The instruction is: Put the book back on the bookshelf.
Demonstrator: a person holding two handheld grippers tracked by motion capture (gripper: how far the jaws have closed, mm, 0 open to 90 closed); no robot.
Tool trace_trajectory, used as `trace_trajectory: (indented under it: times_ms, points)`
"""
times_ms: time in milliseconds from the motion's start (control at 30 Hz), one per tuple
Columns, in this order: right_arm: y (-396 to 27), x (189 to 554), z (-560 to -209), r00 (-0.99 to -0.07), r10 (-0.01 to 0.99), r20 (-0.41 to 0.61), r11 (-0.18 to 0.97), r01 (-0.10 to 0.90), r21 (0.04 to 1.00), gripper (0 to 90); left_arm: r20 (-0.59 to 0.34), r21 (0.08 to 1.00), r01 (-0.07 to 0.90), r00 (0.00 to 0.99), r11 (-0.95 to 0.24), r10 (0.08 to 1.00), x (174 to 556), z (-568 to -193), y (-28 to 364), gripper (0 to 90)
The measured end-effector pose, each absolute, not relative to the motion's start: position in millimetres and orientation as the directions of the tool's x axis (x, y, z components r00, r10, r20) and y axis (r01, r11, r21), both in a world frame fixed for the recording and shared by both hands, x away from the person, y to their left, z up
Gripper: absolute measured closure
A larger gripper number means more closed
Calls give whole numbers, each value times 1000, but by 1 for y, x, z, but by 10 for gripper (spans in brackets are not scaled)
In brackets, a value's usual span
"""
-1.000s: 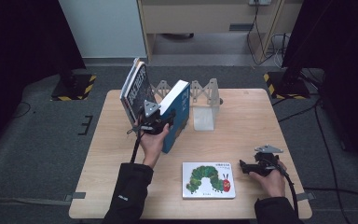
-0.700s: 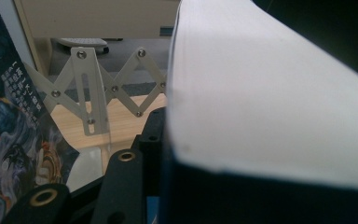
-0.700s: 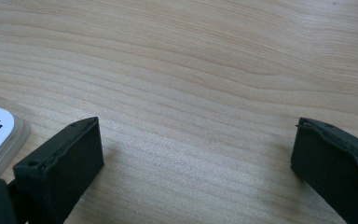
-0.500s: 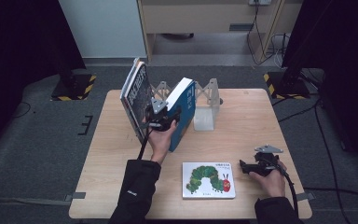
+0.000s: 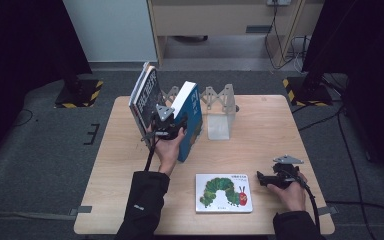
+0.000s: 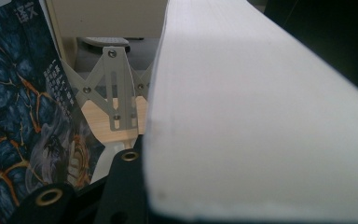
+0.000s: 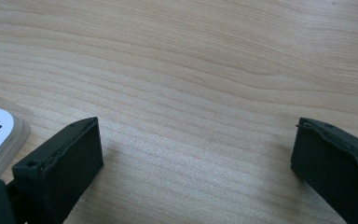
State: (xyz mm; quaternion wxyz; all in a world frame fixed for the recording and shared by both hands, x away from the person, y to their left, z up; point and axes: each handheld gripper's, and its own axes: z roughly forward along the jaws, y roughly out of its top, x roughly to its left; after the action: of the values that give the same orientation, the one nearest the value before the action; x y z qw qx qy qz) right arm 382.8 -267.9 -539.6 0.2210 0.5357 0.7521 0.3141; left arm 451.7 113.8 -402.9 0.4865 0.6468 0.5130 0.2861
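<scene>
Blue book point(image 5: 190, 120), upright and clamped at its near edge in left gripper point(image 5: 167, 125), long axis rising from the claw, rack point(image 5: 215, 97) slot just beyond, dark book point(image 5: 145, 95) leaning alongside; right gripper point(image 5: 272, 179) open, idle, well apart.

The thick blue-covered book point(image 5: 192, 122) shows a white page edge. The dark book with orange crackle-patterned cover point(image 6: 23, 121) carries pale lettering. The flat white picture book point(image 5: 224, 192) bears a green caterpillar with a red head on the pale wood-grain worktop point(image 5: 260, 145).
</scene>
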Motion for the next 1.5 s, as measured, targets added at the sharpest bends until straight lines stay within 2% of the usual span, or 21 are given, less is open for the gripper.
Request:
trace_trajectory:
  times_ms: [433,633,833,1033,1500]
  points:
    - [-268,383,-540,-335,942,2,235,665,708,18,-122,929,369,311,-1,943,462,-405,105,598]
    - [-268,383,-540,-333,943,3,233,666,709,18,-132,945,327,358,9,924,454,-413,110,573]
    - [-268,383,-540,-333,943,3,233,665,709,18,-153,944,328,385,20,910,439,-422,120,558]
    - [-268,383,-540,-333,943,1,235,666,709,18,-131,940,341,357,2,925,441,-417,115,586]
    - [-268,384,-540,-333,943,3,233,669,706,13,-161,936,350,359,28,919,458,-417,109,591]
